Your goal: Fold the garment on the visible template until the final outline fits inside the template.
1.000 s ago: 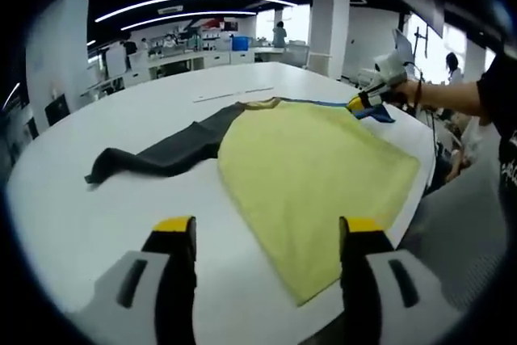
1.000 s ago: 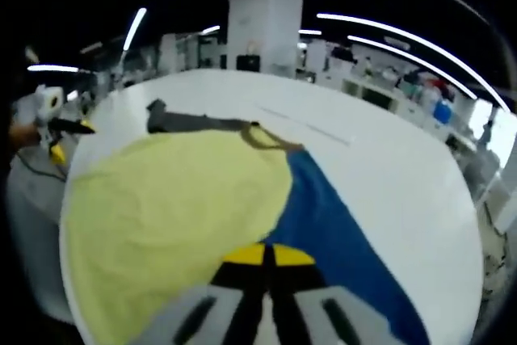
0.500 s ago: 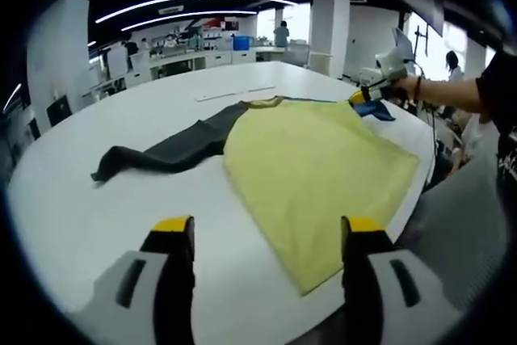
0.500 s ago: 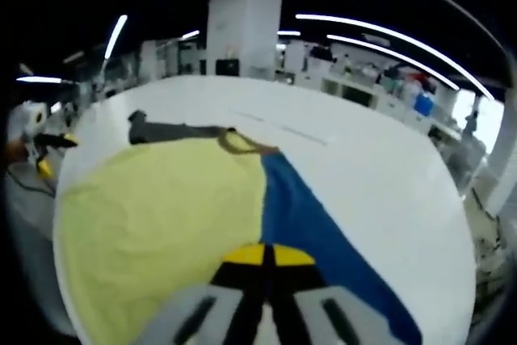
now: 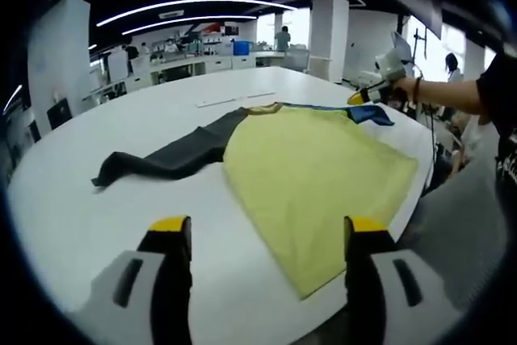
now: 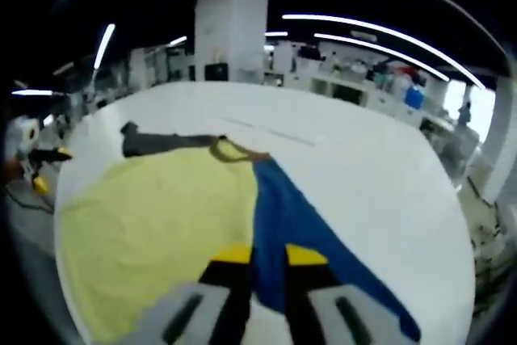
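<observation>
My right hand-held gripper (image 6: 264,258) just cracked open around the blue sleeve (image 6: 307,232). Left hand-held gripper (image 5: 265,230) open, empty. Yellow-bodied garment (image 5: 315,167) flat on white table (image 5: 73,208); folding not started.

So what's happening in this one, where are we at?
A person is working on a garment spread flat on a white table: yellow body, dark grey sleeve stretched out to one side, blue sleeve to the other. The right gripper is at the blue sleeve, which lies between its slightly parted jaws. The left gripper hovers open above the table near the yellow hem, holding nothing. No fold has been made yet.
</observation>
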Demonstrator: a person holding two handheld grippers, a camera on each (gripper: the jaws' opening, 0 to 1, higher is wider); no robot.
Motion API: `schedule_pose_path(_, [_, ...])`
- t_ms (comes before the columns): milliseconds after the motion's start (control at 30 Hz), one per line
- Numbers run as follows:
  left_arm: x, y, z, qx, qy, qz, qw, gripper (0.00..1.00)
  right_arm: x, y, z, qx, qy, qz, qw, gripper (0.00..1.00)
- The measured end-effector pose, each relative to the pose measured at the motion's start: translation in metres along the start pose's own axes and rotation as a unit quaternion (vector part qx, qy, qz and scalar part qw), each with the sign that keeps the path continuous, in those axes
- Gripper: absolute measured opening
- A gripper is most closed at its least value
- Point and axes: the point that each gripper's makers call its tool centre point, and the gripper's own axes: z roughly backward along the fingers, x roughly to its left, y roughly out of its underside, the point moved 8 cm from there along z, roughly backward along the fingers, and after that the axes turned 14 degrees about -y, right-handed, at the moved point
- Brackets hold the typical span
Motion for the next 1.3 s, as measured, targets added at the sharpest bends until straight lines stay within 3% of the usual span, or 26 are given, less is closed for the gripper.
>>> schedule_pose_path(200, [-0.002, -0.002, -0.001, -0.002, 0.004, -0.003, 1.0000, 0.79, -0.003, -0.001, 0.010, -0.015, 0.012, -0.029, 0.9994, 0.48])
schedule_pose_path(233, [-0.003, -0.002, -0.001, -0.002, 0.005, -0.004, 1.0000, 0.79, 0.003, -0.001, 0.013, -0.019, 0.014, -0.034, 0.9992, 0.51])
schedule_pose_path(367, [-0.006, -0.003, -0.001, -0.001, 0.008, -0.007, 0.9999, 0.82, -0.006, -0.003, 0.018, -0.023, 0.014, -0.058, 0.9979, 0.60])
schedule_pose_path(500, [-0.006, -0.004, -0.001, -0.003, 0.012, -0.007, 0.9999, 0.84, -0.008, 0.006, 0.022, -0.025, 0.022, -0.075, 0.9966, 0.69])
schedule_pose_path(567, [-0.006, -0.005, -0.001, -0.004, 0.013, -0.006, 0.9999, 0.86, 0.005, 0.008, 0.029, -0.027, 0.025, -0.087, 0.9955, 0.72])
schedule_pose_path(700, [-0.007, -0.006, -0.001, -0.005, 0.016, -0.005, 0.9999, 0.87, -0.009, 0.017, 0.035, -0.025, 0.038, -0.104, 0.9935, 0.80])
schedule_pose_path(1300, [-0.015, -0.009, -0.006, -0.004, 0.037, -0.007, 0.9993, 0.95, -0.022, 0.064, 0.083, -0.026, 0.096, -0.182, 0.9783, 0.89])
